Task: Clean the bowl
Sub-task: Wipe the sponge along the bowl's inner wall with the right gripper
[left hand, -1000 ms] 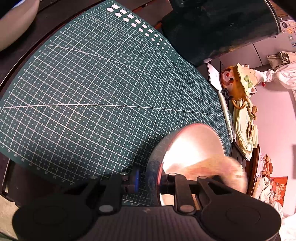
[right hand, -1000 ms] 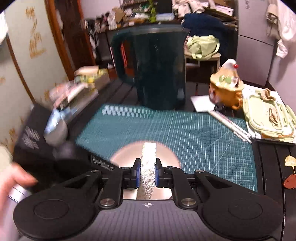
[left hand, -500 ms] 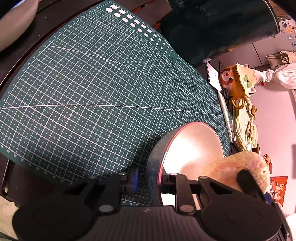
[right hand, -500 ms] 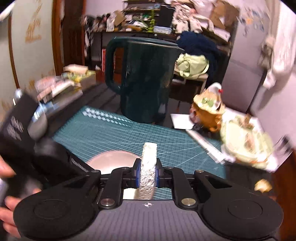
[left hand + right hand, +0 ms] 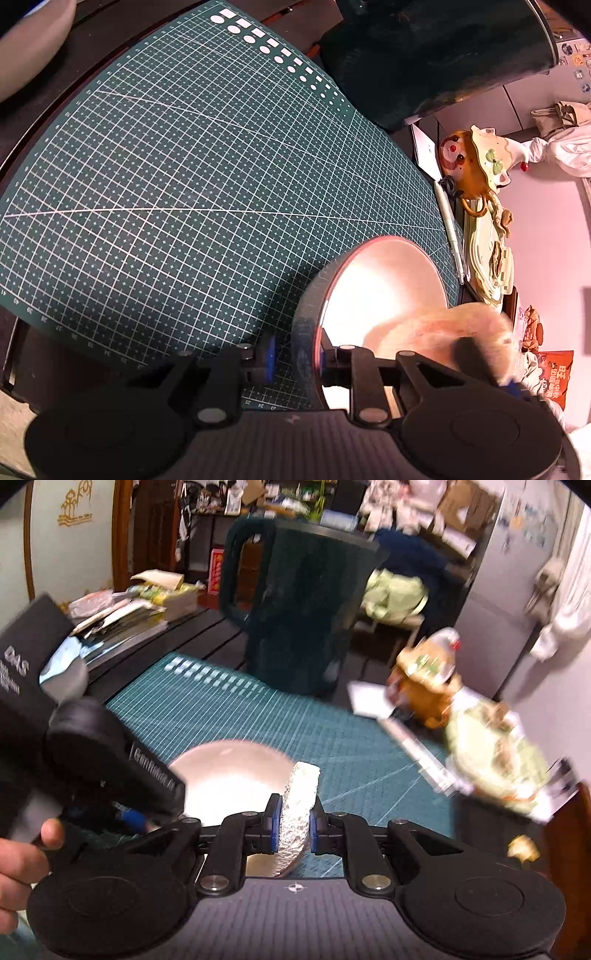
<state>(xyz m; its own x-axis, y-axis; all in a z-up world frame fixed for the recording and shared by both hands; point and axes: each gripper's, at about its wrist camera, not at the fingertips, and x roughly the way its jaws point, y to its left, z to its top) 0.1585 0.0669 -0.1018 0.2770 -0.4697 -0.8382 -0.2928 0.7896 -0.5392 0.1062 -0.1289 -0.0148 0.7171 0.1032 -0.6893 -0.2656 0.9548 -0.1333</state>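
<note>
A shiny metal bowl [image 5: 384, 280] rests on the green cutting mat [image 5: 177, 177]. My left gripper [image 5: 295, 360] is shut on the bowl's rim, one finger inside and one outside. A pale round sponge [image 5: 443, 332], blurred by motion, lies against the bowl's inner wall at the right. In the right wrist view my right gripper [image 5: 294, 821] is shut on that white sponge [image 5: 299, 805], held on edge just over the bowl [image 5: 229, 775]. The left gripper's black body [image 5: 110, 771] and a hand [image 5: 22, 856] sit at the left.
A large dark green jug [image 5: 299, 605] stands behind the mat. To the right are an orange figurine [image 5: 424, 686], a pale green tray [image 5: 495, 753], pens [image 5: 452, 236] and a white paper. Stacked books and boxes [image 5: 140, 609] line the left edge.
The sponge has kept sweeping around the inside of the bowl and now blurs near its right wall. My right gripper has tilted and swung. The bowl and left gripper stay put.
</note>
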